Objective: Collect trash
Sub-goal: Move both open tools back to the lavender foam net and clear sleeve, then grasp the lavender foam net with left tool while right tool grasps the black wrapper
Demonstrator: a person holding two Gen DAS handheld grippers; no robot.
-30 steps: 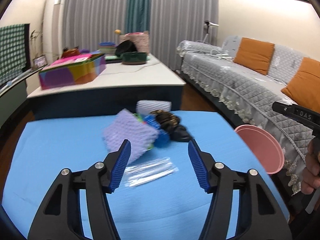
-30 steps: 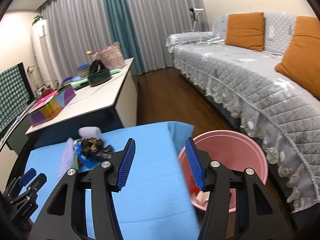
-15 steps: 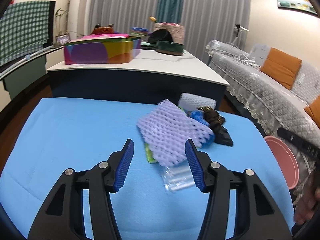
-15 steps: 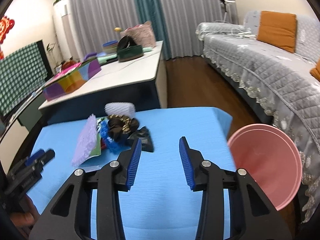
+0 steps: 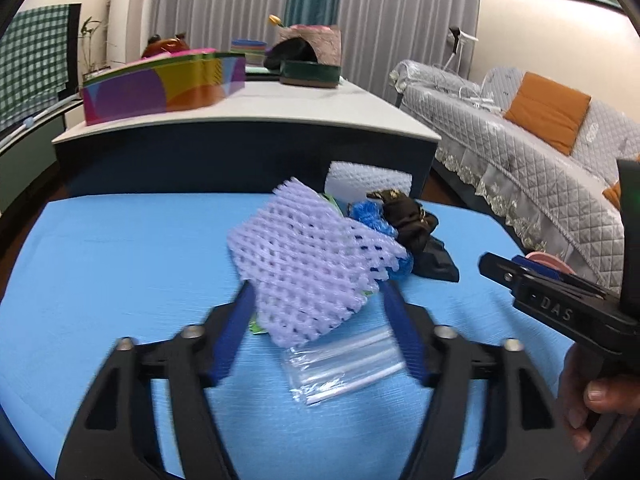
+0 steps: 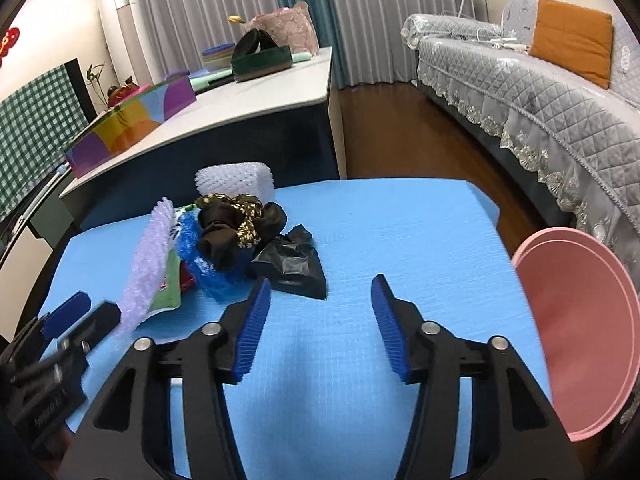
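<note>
A pile of trash lies on the blue table (image 5: 120, 272): a lilac foam net (image 5: 312, 256), a clear plastic wrapper (image 5: 344, 368), blue foam (image 6: 204, 264), a brown scrunchie (image 6: 232, 224), a black bag (image 6: 292, 268) and a white foam net (image 6: 236, 178). My left gripper (image 5: 320, 320) is open, its fingers either side of the lilac net's near edge and the wrapper. My right gripper (image 6: 318, 320) is open and empty, just right of the black bag. A pink bin (image 6: 576, 320) stands off the table's right edge.
A white-topped counter (image 5: 256, 108) behind the table carries a colourful box (image 5: 160, 88), a dark green tin (image 6: 260, 64) and a basket. A grey sofa (image 6: 540, 92) with orange cushions runs along the right. Wooden floor lies between.
My left gripper has moved forward until its fingers flank the lilac net and wrapper. My right gripper has swung left from over the pink bin to over the table near the black bag.
</note>
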